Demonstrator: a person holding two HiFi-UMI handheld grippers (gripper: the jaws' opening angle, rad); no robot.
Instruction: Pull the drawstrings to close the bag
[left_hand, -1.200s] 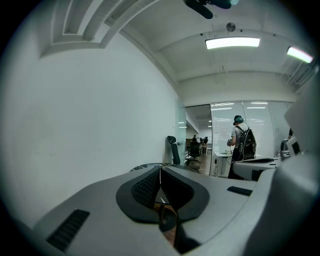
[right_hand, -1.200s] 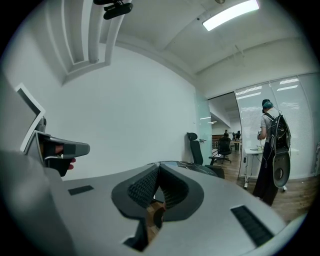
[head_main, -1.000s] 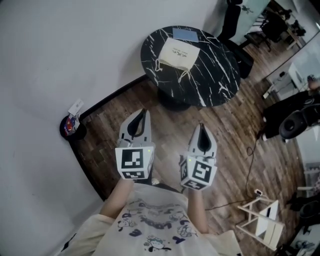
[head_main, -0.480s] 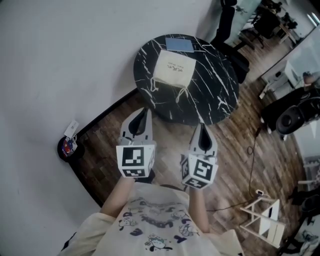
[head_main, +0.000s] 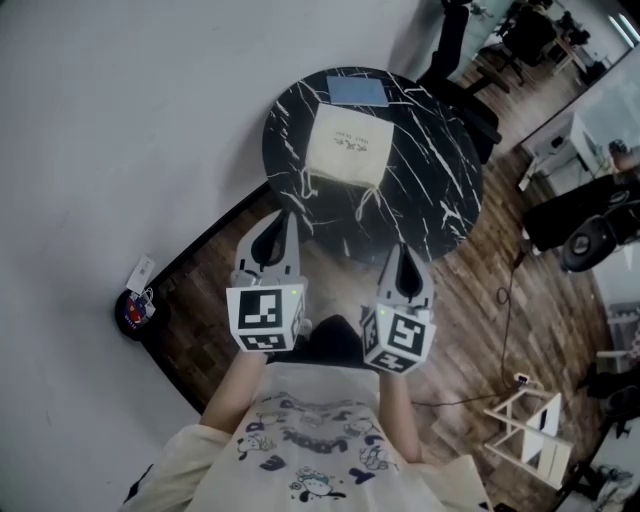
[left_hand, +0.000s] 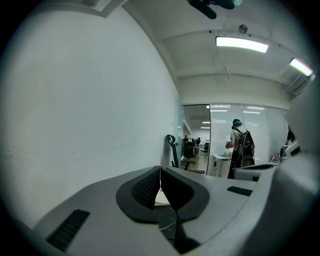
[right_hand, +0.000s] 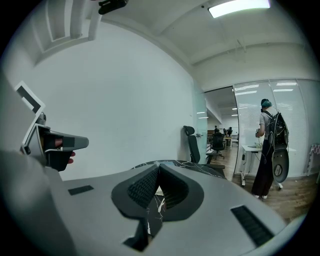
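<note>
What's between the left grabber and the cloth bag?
Head view: only bare black marble table and one drawstring loop of the bag.

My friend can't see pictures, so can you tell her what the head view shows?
Two shut grippers, the left gripper and the right gripper, are held by a person and point at a round black marble table. A cream drawstring bag lies on it, untouched, strings toward the person, with a flat blue item behind it.
</note>
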